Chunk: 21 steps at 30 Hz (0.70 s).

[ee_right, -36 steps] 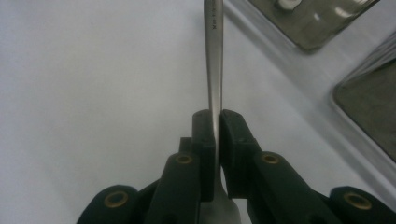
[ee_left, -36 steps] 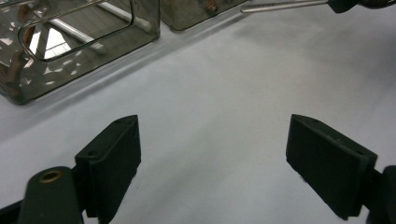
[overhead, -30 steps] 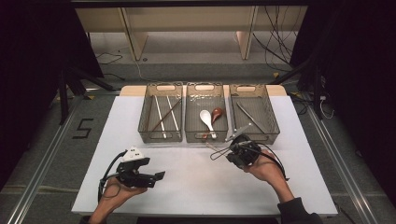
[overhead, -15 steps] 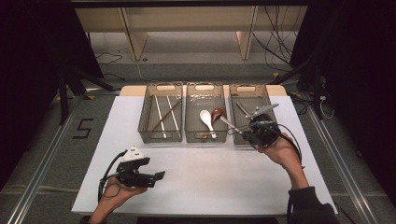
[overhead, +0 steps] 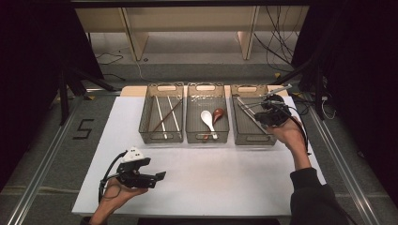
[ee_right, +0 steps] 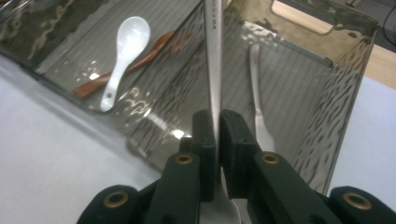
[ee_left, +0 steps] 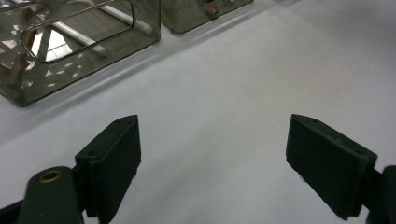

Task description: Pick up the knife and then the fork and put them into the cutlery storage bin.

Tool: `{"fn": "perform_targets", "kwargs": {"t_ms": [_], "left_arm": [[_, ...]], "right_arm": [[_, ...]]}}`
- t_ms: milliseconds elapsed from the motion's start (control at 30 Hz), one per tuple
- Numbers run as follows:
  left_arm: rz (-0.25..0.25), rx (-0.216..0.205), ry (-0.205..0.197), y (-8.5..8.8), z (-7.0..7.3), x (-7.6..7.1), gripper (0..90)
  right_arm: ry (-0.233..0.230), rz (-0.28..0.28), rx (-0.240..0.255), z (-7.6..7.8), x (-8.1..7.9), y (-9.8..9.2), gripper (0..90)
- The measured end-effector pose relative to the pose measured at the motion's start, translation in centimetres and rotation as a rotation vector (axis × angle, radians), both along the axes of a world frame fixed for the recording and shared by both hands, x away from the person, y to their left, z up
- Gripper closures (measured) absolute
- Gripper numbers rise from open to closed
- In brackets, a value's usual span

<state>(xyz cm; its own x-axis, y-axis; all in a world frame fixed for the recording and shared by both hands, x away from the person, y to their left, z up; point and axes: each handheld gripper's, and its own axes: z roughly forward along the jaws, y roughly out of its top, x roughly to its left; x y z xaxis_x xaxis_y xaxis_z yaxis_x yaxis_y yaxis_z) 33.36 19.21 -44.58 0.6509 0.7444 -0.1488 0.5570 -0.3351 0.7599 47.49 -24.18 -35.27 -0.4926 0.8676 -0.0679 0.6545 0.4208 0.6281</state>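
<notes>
My right gripper [overhead: 264,108] hovers over the right clear bin [overhead: 248,137], shut on a silver metal utensil [ee_right: 214,56] whose handle runs up between the jaws. In the high view the utensil [overhead: 279,89] sticks out toward the bin's far right corner. Another metal utensil [ee_right: 256,88] lies inside that bin. My left gripper [overhead: 158,176] rests low over the white table [overhead: 225,178] near its front left. Its jaws are wide apart around bare tabletop in the left gripper view, where the gripper [ee_left: 212,128] holds nothing.
Three clear bins stand in a row at the back of the table. The left bin [overhead: 160,137] holds chopsticks [overhead: 163,115]. The middle bin [overhead: 206,138] holds a white spoon [overhead: 207,117] and a brown spoon [overhead: 218,113]. Dark floor surrounds the table.
My right gripper has moved from the table in front of the bins, away and to the right, over the right bin, with the utensil in it. The left gripper has stayed put.
</notes>
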Motion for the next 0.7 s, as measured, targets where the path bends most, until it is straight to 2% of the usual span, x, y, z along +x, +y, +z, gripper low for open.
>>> {"fn": "perform_targets", "kwargs": {"t_ms": [367,700], "left_arm": [[0.006,-0.019,-0.009,0.2,0.1,-0.1,17.5],[0.011,-0.025,-0.007,0.2,0.1,-0.2,17.6]], "right_arm": [[-0.005,-0.044,-0.007,-0.6,2.3,0.1,85.4],[0.017,-0.068,-0.024,-1.7,3.6,0.3,85.3]]}}
